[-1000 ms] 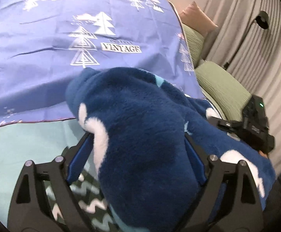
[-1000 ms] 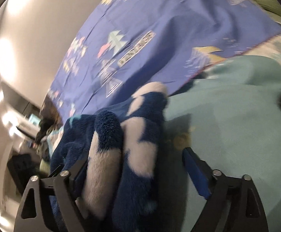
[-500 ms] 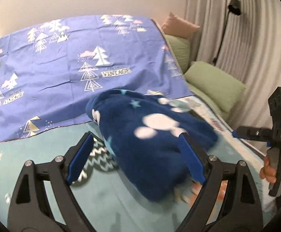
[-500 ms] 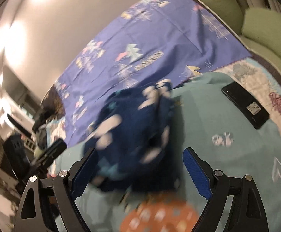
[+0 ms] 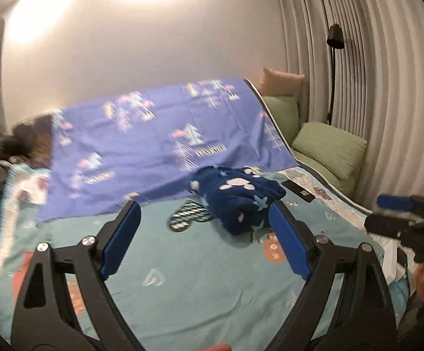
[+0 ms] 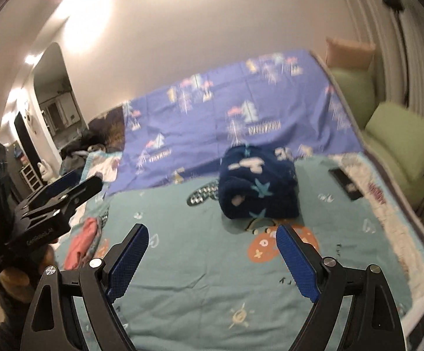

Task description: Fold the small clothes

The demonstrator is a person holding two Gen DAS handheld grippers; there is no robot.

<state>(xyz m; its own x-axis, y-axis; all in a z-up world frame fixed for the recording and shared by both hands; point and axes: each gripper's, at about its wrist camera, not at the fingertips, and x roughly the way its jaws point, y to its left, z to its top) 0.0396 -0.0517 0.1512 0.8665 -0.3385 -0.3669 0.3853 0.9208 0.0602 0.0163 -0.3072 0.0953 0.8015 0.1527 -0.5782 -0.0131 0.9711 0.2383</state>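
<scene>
Both of my grippers have pulled back from the folded navy fleece (image 5: 238, 199), which now lies on the teal bedsheet (image 5: 200, 286) ahead of my wide, empty left gripper (image 5: 204, 241) and right gripper (image 6: 212, 260), neither clearly nearer.

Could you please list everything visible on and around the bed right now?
fleece garment: one, navy with white and teal shapes, folded bundle mid-bed
sheet: one, purple, tree print, far half of bed
quilt: one, teal, patterned, near half
phone: one, black, right of bundle
cushions: two green, one peach, by curtain
lamp: one, black, by curtain
pink cloth: one, left edge
left gripper: black, blue pads, open, empty
right gripper: same, open, empty
</scene>
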